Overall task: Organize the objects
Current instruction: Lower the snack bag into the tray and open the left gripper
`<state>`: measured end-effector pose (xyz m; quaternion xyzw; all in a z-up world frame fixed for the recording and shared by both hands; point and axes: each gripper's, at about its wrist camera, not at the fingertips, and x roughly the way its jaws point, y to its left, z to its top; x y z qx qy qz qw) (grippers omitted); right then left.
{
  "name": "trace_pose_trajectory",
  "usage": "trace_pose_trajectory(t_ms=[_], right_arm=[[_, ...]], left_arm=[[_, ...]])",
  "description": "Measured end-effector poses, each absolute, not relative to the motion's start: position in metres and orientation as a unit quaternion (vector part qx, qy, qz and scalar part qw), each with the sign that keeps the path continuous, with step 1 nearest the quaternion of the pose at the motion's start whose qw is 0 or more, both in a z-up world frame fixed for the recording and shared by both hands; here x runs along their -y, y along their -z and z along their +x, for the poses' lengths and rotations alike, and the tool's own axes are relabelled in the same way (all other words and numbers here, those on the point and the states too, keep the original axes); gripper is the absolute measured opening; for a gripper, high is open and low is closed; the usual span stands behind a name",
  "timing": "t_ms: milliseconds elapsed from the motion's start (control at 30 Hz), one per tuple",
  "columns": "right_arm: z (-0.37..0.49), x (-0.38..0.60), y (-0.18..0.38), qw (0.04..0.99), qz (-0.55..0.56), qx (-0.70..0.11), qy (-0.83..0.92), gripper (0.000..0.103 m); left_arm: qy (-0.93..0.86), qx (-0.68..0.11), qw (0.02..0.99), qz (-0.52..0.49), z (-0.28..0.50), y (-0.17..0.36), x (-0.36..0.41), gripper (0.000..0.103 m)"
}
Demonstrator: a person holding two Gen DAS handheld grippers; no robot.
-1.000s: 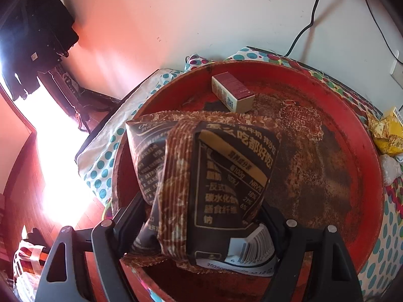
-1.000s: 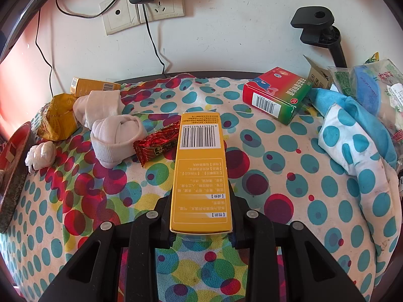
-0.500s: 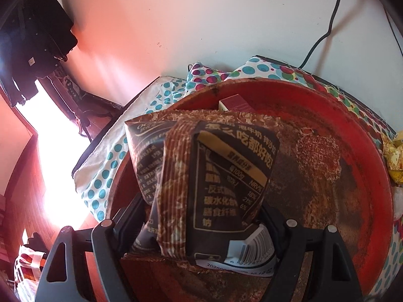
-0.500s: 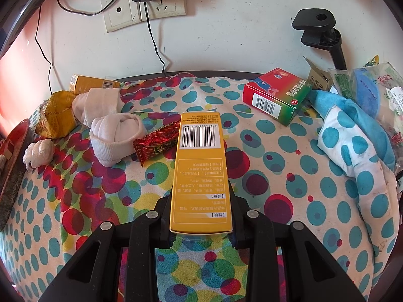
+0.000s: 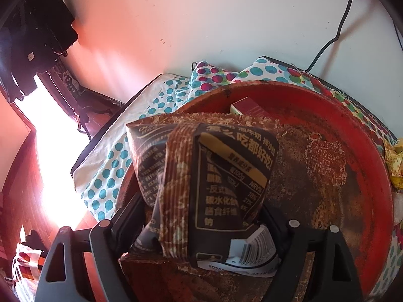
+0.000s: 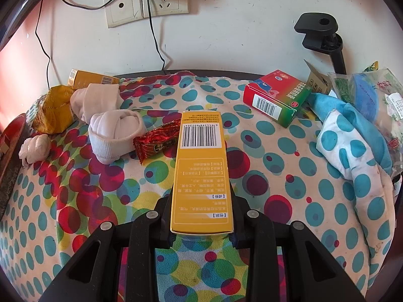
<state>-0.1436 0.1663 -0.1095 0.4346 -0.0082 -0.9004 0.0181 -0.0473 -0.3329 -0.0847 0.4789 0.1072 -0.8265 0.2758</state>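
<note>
The left tongs (image 5: pixel 201 216) have a dark brown snack bag (image 5: pixel 214 183) sitting between the two sides. The jaws have just been spreading wider, right out around the bag, and from here I honestly can't tell if the pads still press on it or if it's just resting there. The bag hangs over a big round red tray (image 5: pixel 365 166), worn and crusty brown in the middle. At the far side of the tray lies a small maroon box (image 5: pixel 248 105), partly hidden behind the top of the bag. The tray sits on a spotted cloth (image 5: pixel 110 166) covering the table.

The right tongs (image 6: pixel 202 214) are clamped tight on the near end of a long yellow box (image 6: pixel 201 171), barcode end pointing away, held above the same spotted cloth (image 6: pixel 289 176). Just left of the box's far end is a red candy wrapper (image 6: pixel 157 141), touching a rolled white sock (image 6: pixel 115 133). Another sock (image 6: pixel 94 100) lies behind that, next to a crumpled yellow bag (image 6: pixel 54 112) and a small yellow carton (image 6: pixel 90 79) by the wall. A wad of white paper (image 6: pixel 35 147) sits near the tray's edge (image 6: pixel 12 136). Off to the right there's a red and green box (image 6: pixel 277 98), and past it a bunched blue dotted cloth (image 6: pixel 352 138).
</note>
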Motion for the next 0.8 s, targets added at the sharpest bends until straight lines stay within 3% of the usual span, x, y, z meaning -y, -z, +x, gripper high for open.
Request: trace_pose_trajectory(t_ms=[200, 533, 800], right_arm=[[-0.146, -0.147, 0.109, 0.016, 0.435, 0.008, 0.9, 0.03], [-0.15, -0.119, 0.108, 0.014, 0.435, 0.008, 0.9, 0.03], [-0.147, -0.136, 0.107, 0.011, 0.428, 0.001, 0.904, 0.029]], left_arm=[[0.841, -0.077, 0.279, 0.458, -0.04, 0.071, 0.32, 0.088], [0.854, -0.086, 0.298, 0.418, -0.012, 0.053, 0.301, 0.088], [0.882, -0.109, 0.284, 0.361, 0.014, 0.04, 0.241, 0.088]])
